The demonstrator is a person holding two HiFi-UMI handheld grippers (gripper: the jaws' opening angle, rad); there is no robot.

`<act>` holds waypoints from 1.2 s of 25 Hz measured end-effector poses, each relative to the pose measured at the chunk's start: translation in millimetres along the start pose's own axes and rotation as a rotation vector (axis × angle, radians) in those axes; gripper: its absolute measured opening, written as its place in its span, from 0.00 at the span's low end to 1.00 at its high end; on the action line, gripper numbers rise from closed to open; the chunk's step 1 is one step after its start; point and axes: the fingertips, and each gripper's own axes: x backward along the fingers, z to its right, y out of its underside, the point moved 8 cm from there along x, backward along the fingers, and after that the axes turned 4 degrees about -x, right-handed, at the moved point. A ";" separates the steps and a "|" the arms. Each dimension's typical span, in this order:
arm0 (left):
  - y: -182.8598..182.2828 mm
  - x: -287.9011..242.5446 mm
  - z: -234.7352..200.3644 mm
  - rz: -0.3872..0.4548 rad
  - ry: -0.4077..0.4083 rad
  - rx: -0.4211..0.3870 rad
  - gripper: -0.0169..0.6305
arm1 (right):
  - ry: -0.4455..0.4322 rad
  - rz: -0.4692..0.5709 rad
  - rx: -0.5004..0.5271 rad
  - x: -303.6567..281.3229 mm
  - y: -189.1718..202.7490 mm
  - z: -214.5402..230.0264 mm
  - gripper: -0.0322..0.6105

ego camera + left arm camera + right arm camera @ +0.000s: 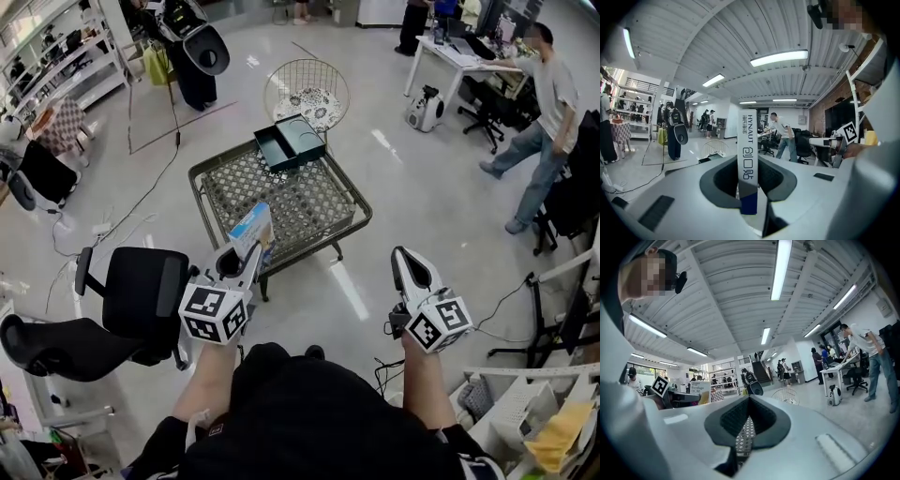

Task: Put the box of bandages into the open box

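Currently: left gripper (246,247) clamped box of bandages (251,228); right gripper (405,259) had jaws together, empty; open box (289,142) sat on table (319,211).

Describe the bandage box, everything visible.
Thin, cardboard-looking bandage box, white and light blue, with printed lettering and a dark blue band on its narrow side. It stands on edge, clamped in the left tool, held in the air at the near side of the mesh table. Nothing else touches it.
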 end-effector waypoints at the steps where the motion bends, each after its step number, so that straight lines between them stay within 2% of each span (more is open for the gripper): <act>1: -3.0 -6.0 0.5 0.002 0.002 -0.006 0.15 | -0.003 -0.003 -0.003 -3.8 -0.1 3.5 0.07; 5: -7.2 -31.0 -11.4 0.003 0.002 -0.023 0.15 | -0.019 -0.030 -0.006 -29.6 5.1 15.5 0.07; 9: -3.3 -62.4 -38.9 -0.001 -0.011 -0.005 0.15 | -0.030 -0.057 -0.014 -64.7 12.2 29.8 0.07; 16: -14.5 -148.6 -99.9 -0.009 0.017 0.015 0.15 | -0.004 -0.088 -0.008 -153.2 0.1 63.6 0.07; 20: -31.6 -187.5 -142.1 0.002 0.023 -0.006 0.15 | -0.035 -0.113 0.007 -220.7 -7.1 67.5 0.06; 24: -29.9 -218.0 -178.8 -0.019 0.030 0.039 0.15 | -0.058 -0.130 0.010 -281.5 -11.9 70.4 0.07; 30: -24.8 -233.7 -222.3 -0.035 0.025 0.061 0.15 | -0.107 -0.160 0.018 -345.0 -7.8 57.1 0.07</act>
